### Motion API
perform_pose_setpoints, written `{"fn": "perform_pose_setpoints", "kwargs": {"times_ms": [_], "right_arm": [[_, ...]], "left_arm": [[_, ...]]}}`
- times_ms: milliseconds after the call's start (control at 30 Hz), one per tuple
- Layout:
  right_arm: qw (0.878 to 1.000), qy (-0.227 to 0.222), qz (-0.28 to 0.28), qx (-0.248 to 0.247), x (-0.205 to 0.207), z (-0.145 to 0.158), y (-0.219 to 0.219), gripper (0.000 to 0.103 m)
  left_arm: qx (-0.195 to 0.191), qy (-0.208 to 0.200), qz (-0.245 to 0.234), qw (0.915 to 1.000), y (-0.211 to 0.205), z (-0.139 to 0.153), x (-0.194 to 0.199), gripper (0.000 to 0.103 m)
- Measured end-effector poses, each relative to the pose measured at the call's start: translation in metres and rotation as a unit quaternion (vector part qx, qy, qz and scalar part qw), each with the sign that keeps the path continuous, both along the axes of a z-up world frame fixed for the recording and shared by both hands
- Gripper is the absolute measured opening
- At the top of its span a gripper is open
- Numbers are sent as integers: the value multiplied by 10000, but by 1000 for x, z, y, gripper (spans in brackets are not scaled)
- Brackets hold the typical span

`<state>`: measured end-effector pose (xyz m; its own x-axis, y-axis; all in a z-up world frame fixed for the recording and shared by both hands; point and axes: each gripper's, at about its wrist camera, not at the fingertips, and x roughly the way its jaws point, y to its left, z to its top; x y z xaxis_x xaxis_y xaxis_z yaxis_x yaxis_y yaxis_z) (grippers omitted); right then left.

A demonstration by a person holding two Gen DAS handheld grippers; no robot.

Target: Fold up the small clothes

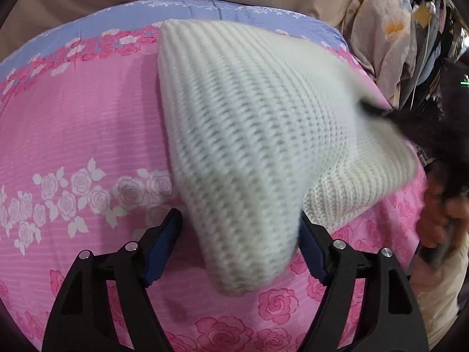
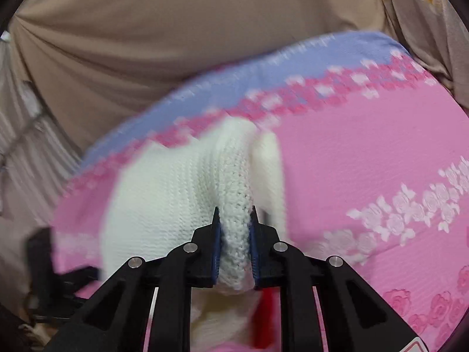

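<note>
A white chunky-knit garment [image 1: 249,123] lies partly lifted over a pink rose-print bedspread [image 1: 73,123]. One rounded corner of it hangs between the fingers of my left gripper [image 1: 239,214], which stands open. Its right pad [image 1: 310,249] is against the knit, and a gap shows beside the left pad. In the right wrist view my right gripper [image 2: 234,208] is shut on a bunched fold of the same garment [image 2: 164,193], holding it up off the bedspread [image 2: 366,152]. A blurred hand [image 1: 439,217] is at the right edge of the left wrist view.
The bedspread has a lilac band [image 1: 117,20] along its far edge, with beige fabric [image 2: 176,44] beyond it. Pale floral cloth [image 1: 381,29] hangs at the right. Something red [image 2: 266,316] shows under the knit near my right gripper. A dark blurred shape [image 2: 44,252] sits at lower left.
</note>
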<state>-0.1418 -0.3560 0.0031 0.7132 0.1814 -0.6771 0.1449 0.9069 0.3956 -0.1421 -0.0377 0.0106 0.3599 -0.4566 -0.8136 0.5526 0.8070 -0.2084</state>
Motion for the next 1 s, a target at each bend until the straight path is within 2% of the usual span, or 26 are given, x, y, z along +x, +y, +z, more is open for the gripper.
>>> {"fn": "perform_pose_setpoints", "kwargs": {"times_ms": [33,100,133,200,267,333,367,433,467,500,533,600,633,700,767,800,867,900,1000], "right_arm": [[9997,-103,-21,234,-4,4,-4,18],[9990,-262,-129,342,-15,22,-6,21],[9986,-373,-142,342,-22,31,-5,27],[9984,-527,-78,195,-43,47,1,27],[9985,-520,120,104,-66,52,12,35],[9986,-429,301,29,-81,46,25,50],[9987,-360,357,12,-82,42,33,50],[9987,-246,437,-17,-81,29,47,49],[9990,-216,362,-173,-79,25,51,43],[9990,-161,287,-315,-78,23,54,17],[9992,-189,228,-260,-80,24,53,12],[9981,-593,123,90,-93,37,40,11],[9976,-689,38,96,-99,42,35,11],[9991,-418,-44,24,-102,33,27,10],[9992,355,-125,-149,-91,-3,25,9],[9987,483,-93,-117,-89,-17,25,10],[9992,352,-173,-112,-96,-13,24,12],[9991,319,-255,-127,-98,-7,22,17],[9988,76,-462,-159,-107,16,18,24]], "left_arm": [[52,-44,-2,10000,-2,0,-1,74],[73,-40,-13,10000,-1,0,-3,74],[37,29,2,10000,1,1,-3,74],[-146,133,16,9998,9,8,-7,72],[-323,40,-10,9995,15,21,-15,72],[-496,-97,-19,9987,22,36,-22,73],[-596,-160,-7,9981,25,43,-24,73],[-719,-239,1,9971,24,52,-23,73],[-716,-290,13,9970,20,53,-21,73],[-617,-310,47,9976,16,51,-18,73],[-503,-306,54,9983,11,47,-15,72],[-149,-292,41,9995,1,34,-11,63],[37,-267,52,9996,-1,27,-9,61],[153,-54,47,9999,3,11,-9,61],[155,137,61,9998,7,-3,-8,61],[140,44,46,9999,8,-3,-10,62],[246,-42,25,9997,6,-2,-14,62],[241,-14,30,9997,7,0,-13,62],[-11,85,40,10000,16,16,-17,60]]}}
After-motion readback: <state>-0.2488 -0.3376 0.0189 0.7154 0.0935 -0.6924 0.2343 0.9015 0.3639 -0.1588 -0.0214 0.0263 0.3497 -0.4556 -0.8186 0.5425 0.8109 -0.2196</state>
